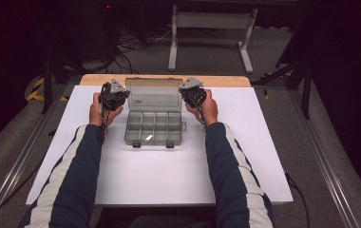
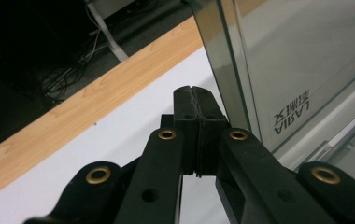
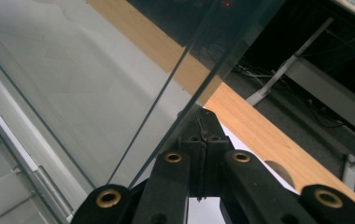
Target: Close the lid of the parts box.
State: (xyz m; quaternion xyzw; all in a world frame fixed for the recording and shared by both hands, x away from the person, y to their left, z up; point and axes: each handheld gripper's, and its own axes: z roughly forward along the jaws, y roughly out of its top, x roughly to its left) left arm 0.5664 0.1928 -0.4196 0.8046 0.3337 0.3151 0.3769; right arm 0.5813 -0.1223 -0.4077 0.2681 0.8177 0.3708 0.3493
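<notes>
While you look down from the high view, take the clear compartment box (image 1: 154, 127) as your landmark: it sits open on the white desk (image 1: 169, 175), its lid (image 1: 153, 97) standing up at the far side. Your left claw (image 1: 114, 96) is at the lid's left edge and your right claw (image 1: 192, 93) at its right edge, each raised near the lid's top corners. One small pale item (image 1: 148, 138) lies in a near compartment; the other compartments look empty. Two latches (image 1: 136, 144) hang at the near wall of the box. Beyond the box, the desk's wooden edge (image 1: 98, 79), a white frame (image 1: 212, 28) and loose cables (image 1: 131, 47) on the floor lie well apart and block nothing.

In the left gripper view, your left claw (image 2: 195, 100) is pressed fully closed, pads together with nothing between them, just beside the lid's edge (image 2: 227, 65); whether it touches cannot be told. A printed label (image 2: 293, 111) shows through the lid.

In the right gripper view, your right claw (image 3: 204, 122) is likewise closed and empty, its tip at the lid's thin edge (image 3: 189, 79).

Risk, as a judgement: with neither claw gripping, the lid is only propped. An uneven push could let it fall shut, or shove the light box across the desk and jolt the small item from its compartment.
</notes>
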